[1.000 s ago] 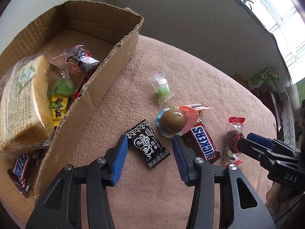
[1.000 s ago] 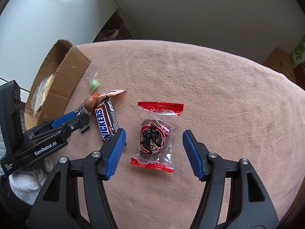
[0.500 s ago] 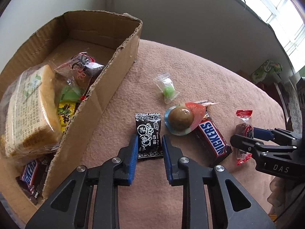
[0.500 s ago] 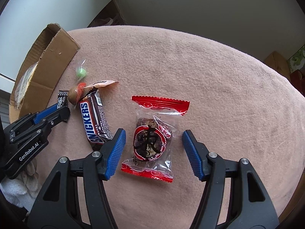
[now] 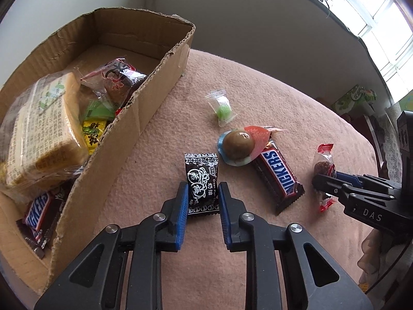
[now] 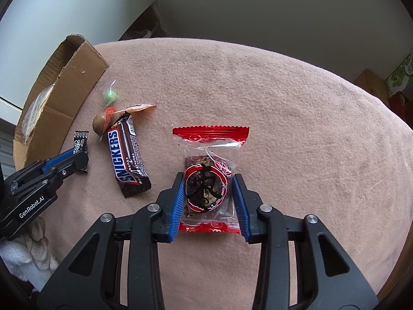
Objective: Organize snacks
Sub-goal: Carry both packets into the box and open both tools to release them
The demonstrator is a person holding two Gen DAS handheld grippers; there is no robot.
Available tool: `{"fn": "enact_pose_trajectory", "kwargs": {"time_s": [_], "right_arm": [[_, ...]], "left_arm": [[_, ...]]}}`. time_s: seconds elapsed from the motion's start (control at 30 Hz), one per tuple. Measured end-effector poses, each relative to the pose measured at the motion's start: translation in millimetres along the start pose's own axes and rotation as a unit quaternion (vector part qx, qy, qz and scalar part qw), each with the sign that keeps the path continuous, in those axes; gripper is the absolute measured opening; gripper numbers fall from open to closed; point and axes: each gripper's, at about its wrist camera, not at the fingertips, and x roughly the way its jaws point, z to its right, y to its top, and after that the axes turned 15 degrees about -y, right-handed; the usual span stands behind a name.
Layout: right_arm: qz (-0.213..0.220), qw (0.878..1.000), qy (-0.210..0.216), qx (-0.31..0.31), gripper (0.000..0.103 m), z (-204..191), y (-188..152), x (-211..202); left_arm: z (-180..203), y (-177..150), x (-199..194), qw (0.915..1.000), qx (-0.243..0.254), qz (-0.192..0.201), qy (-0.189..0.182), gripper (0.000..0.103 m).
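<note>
Pale walls, bright window at upper right of the left wrist view; the table is covered in a pinkish-brown fleecy cloth.

Cardboard box at the table's left side, already holding a wrapped bread loaf, a clear red-printed packet, green and yellow sachets, and a Snickers at its near end.

Left hand-held gripper — blue pads pressed in on the lower half of the black cream candy sachet, which lies flat on the cloth just right of the box wall. Clamped on it.

Right hand-held gripper — jaws have just been closing; pads now flank the red-edged clear packet with its dark round sweet, touching the wrapper's sides. Packet lies flat on the cloth.

Between the two: Snickers bar lying loose, its far end under the open peel-lid of a jelly cup with a brown dome. Beyond that, a small green candy in clear wrap, apart from the rest.
</note>
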Motion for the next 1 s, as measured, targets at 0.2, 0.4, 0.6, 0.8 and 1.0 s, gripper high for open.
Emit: {"fn": "enact_pose_trajectory", "kwargs": {"time_s": [0.2,0.4,0.6,0.8,1.0], "right_arm": [[0.012,0.999,0.016,0.028,0.037,5.4,-16.9,-17.3],[0.039,0.999,0.016,0.017,0.037,4.2,-22.4,-45.9],[0.066,0.998,0.025,-0.004,0.037,-10.2,-1.6,-66.1],[0.085,0.995,0.041,-0.033,0.037,-36.7,13.1,-83.4],[0.105,0.991,0.055,-0.065,0.037,-69.8,31.0,-96.1]], "left_arm": [[-0.1,-12.4,-23.1,0.9998,-0.003,0.008,-0.015,0.021],[-5.2,-12.0,-54.7,0.9994,-0.003,0.025,-0.022,0.021],[-17.4,-2.0,-80.8,0.9987,-0.008,0.047,-0.017,0.021],[-29.8,-1.2,-101.9,0.9974,-0.01,0.071,0.0,0.021],[-26.3,3.7,-108.2,0.9953,-0.015,0.094,0.018,0.021]]}}
